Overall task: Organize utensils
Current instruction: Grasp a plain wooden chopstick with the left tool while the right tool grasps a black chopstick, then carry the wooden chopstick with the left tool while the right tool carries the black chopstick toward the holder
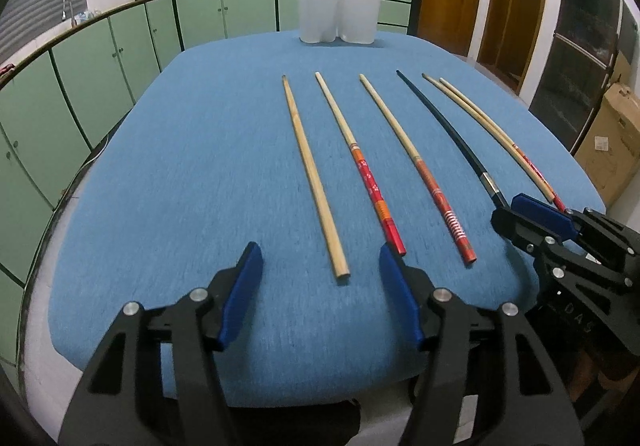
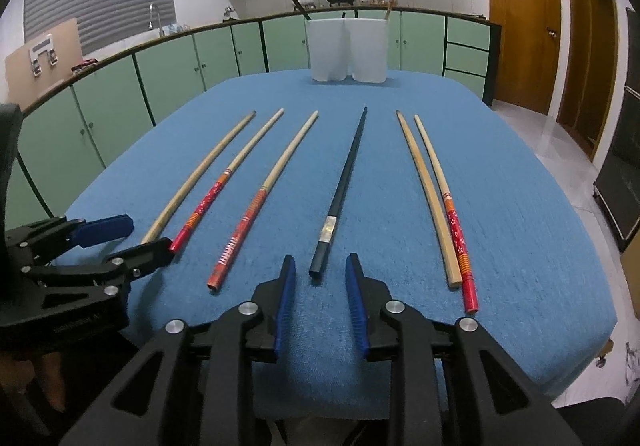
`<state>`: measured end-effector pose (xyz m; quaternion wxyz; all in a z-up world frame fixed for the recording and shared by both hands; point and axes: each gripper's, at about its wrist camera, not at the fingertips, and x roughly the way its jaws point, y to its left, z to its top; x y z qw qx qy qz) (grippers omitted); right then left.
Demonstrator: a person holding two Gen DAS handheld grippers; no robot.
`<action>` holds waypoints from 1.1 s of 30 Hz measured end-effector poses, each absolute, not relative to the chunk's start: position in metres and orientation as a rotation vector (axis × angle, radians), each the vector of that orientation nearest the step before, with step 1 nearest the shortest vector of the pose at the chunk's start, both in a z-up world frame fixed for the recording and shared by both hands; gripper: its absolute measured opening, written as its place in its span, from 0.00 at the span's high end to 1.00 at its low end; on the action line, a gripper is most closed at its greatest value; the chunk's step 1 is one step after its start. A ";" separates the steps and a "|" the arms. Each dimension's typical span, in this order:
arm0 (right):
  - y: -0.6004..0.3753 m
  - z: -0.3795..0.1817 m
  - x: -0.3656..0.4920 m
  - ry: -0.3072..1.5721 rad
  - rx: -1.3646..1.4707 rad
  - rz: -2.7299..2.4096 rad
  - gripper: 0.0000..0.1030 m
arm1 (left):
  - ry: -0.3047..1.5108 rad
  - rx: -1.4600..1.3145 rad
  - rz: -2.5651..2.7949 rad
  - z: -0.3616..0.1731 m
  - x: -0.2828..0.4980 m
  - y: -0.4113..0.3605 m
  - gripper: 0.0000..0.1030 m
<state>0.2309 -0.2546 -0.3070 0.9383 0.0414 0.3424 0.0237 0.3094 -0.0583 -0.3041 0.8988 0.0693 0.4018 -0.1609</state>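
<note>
- We see six chopsticks laid lengthwise on the blue tablecloth [image 1: 200, 166], tips pointing away from us toward the white holder [image 1: 339, 11].
- From the left they run: a plain bamboo chopstick [image 1: 313, 174], a red-handled chopstick [image 1: 362, 162], a second red-handled chopstick [image 1: 416, 166] with a white zigzag band, a black chopstick [image 2: 340, 198] with a silver band, then a close pair made of a plain bamboo one [image 2: 430, 202] and a red-handled one [image 2: 448, 210] lying side by side.
- The white holder stands at the far edge of the table and has two compartments; a dark stick leans out of the left one and a red-patterned stick out of the right.
- Our left gripper [image 1: 320, 266] sits low over the near edge, jaws spread, with the butt end of the plain bamboo chopstick lying between the blue pads [image 1: 248, 286] but not touched by them.
- Our right gripper [image 2: 320, 274] has its jaws narrowly parted, with the blue pads [image 2: 286, 306] on either side of the near end of the black chopstick; a gap shows on both sides, so nothing is pinched.
- Each gripper shows at the edge of the other's view.
- Beyond the table we see green cabinets [image 2: 168, 74], a counter with pots and a wooden door [image 2: 520, 26].
</note>
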 end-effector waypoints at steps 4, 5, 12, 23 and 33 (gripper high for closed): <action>-0.257 -0.307 0.234 0.702 0.081 0.054 0.82 | 0.839 0.107 -0.350 -0.303 0.311 -0.055 0.76; -0.259 -0.307 0.234 0.708 0.088 0.058 0.90 | 0.842 0.098 -0.353 -0.303 0.312 -0.054 0.86; -0.267 -0.288 0.229 0.708 0.134 0.069 0.92 | 0.854 0.027 -0.376 -0.291 0.311 -0.045 0.94; -0.282 -0.223 0.202 0.599 0.137 0.078 0.93 | 0.743 0.000 -0.371 -0.219 0.298 -0.035 0.94; -0.288 -0.160 0.219 0.505 0.095 0.118 0.93 | 0.635 0.010 -0.400 -0.158 0.306 -0.027 0.94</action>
